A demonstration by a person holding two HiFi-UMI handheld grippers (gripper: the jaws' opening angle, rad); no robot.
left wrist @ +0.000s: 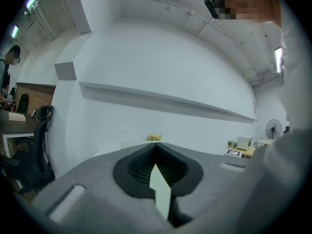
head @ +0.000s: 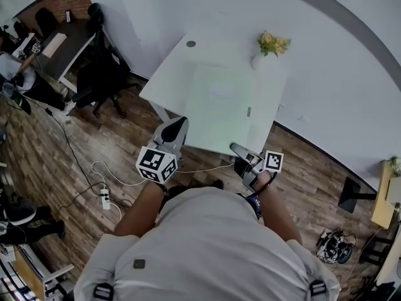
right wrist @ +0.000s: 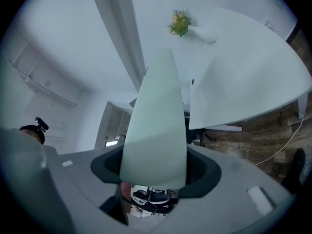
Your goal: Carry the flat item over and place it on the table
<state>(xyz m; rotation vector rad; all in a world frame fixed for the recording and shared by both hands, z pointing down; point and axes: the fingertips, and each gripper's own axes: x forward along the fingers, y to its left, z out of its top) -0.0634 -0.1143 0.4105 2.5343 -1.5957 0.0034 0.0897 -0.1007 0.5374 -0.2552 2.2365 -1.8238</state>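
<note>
A thin pale green rectangular sheet (head: pixel 219 108) hangs level between two grippers in front of the person. In the head view its far part lies over the near portion of a white rectangular table (head: pixel 169 74). In the right gripper view the sheet (right wrist: pixel 156 126) stands apart from the table top (right wrist: pixel 243 77), with bare wall showing between them, so it is raised and not laid down.

The left gripper (head: pixel 172 133) is clenched on the sheet's near left edge. In its own view the dark ribbed pads meet on a narrow pale green sliver (left wrist: pixel 160 189) seen edge-on. The right gripper (head: pixel 241 150) grasps the near right edge. In its own view the sheet's broad face runs out from between the dark pads towards the table.

The only print in sight is the black-and-white square markers – one set on the cube of each gripper, left (head: pixel 156 165) and right (head: pixel 273 161). They are patterns and carry no letters. A similar marker card (left wrist: pixel 234 152) lies on a far desk in the left gripper view, too small to read.

On the table's far corner stands a small white vase of yellow flowers (head: pixel 270 46), and a grey round cap (head: pixel 191 43) sits in the table top. A black office chair (head: pixel 100 74) stands to the left – on the wooden floor near it lies a white power strip (head: pixel 104 198)
</note>
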